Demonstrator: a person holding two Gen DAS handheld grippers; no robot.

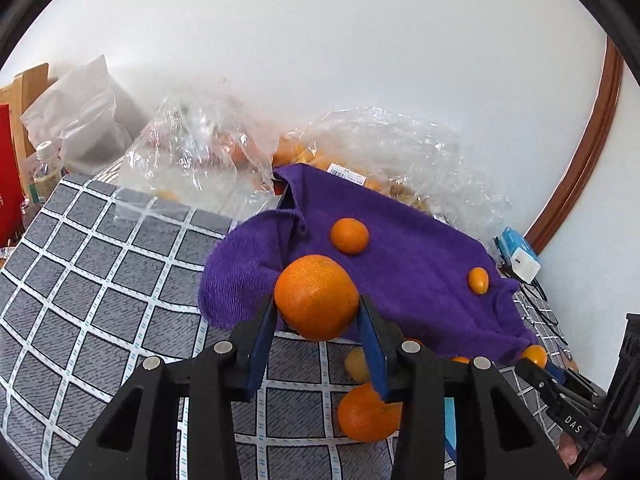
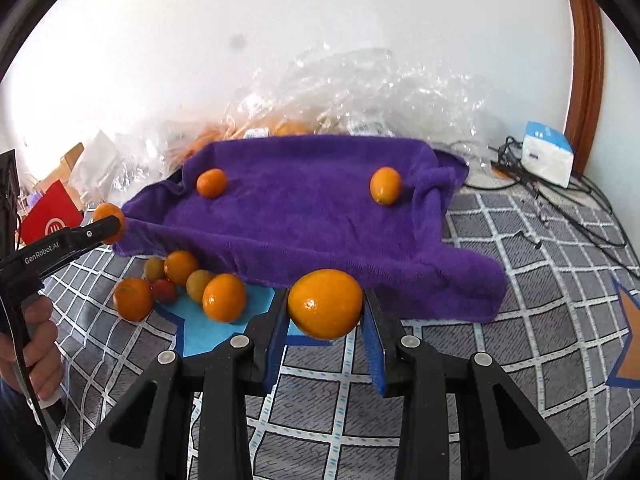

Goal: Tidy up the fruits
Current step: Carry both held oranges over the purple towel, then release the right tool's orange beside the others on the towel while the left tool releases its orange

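My left gripper (image 1: 318, 312) is shut on a large orange mandarin (image 1: 316, 297), held just above the near edge of the purple towel (image 1: 400, 248). A small mandarin (image 1: 349, 236) and a kumquat (image 1: 478, 280) lie on that towel. My right gripper (image 2: 326, 312) is shut on a smooth orange fruit (image 2: 325, 303) in front of the purple towel (image 2: 312, 216). A cluster of several fruits (image 2: 180, 284) lies on a blue star patch (image 2: 208, 328) by the towel's left front corner. In the right wrist view the left gripper (image 2: 108, 226) shows at the left with its mandarin (image 2: 105, 212).
Crumpled clear plastic bags (image 1: 400, 148) holding more orange fruit sit behind the towel by the white wall. A white and blue box (image 2: 548, 156) with black cables (image 2: 560, 208) lies at the right. A red bag (image 2: 50, 216) and a person's hand (image 2: 36, 344) are at the left.
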